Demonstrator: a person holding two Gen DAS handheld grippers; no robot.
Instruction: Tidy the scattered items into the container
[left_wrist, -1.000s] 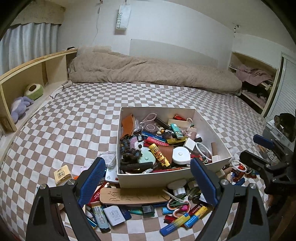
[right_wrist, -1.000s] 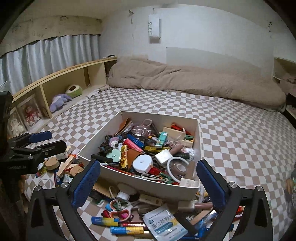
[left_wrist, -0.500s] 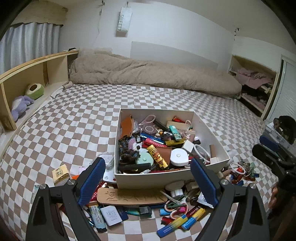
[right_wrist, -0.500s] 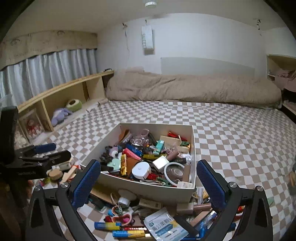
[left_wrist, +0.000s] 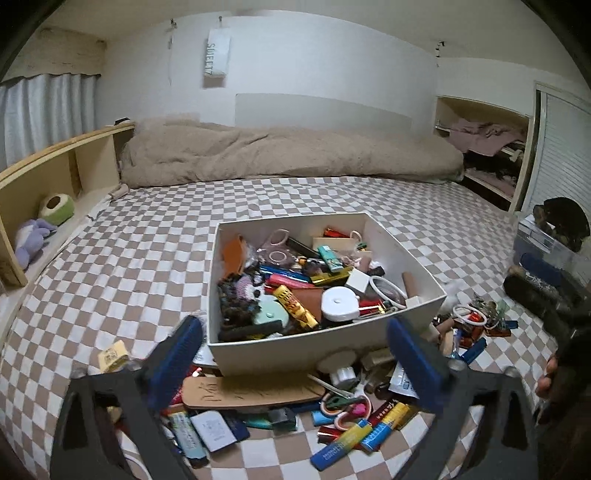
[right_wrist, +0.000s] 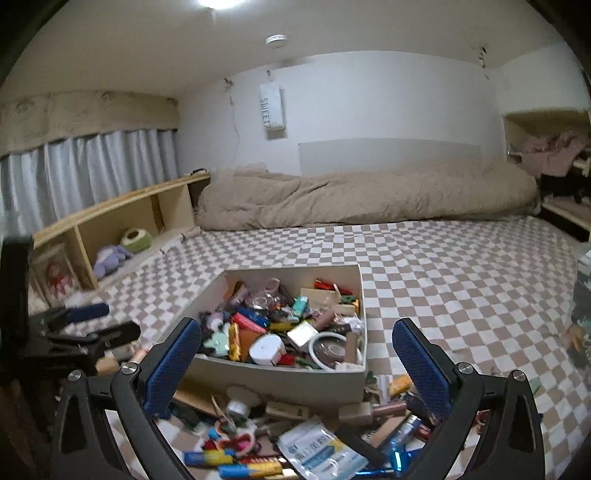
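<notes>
A white open box (left_wrist: 325, 349), packed with small colourful items, sits on the checkered bedspread. More items lie scattered in front of it: a flat wooden board (left_wrist: 251, 391), blue and yellow sticks (left_wrist: 347, 439) and a white packet (right_wrist: 317, 446). A white ring (left_wrist: 467, 312) lies to the right of the box. My left gripper (left_wrist: 291, 332) hovers over the near clutter. Its jaws are opening wide with nothing between the pads. My right gripper (right_wrist: 295, 328) is open and empty in front of the box. Each gripper shows at the edge of the other's view, the left gripper (right_wrist: 92, 325) and the right gripper (left_wrist: 535, 282).
A beige duvet (left_wrist: 288, 155) lies along the far wall. A wooden shelf (left_wrist: 66, 162) with soft toys runs down the left side. A clear storage bin (left_wrist: 550, 243) stands at the right. A hand (left_wrist: 550, 373) shows at the right edge. Behind the box the bedspread (left_wrist: 155, 236) is bare.
The right wrist view has tilted up and drawn back, so the box sits lower and more ceiling shows. In the left view the right gripper has slid towards the right edge.
</notes>
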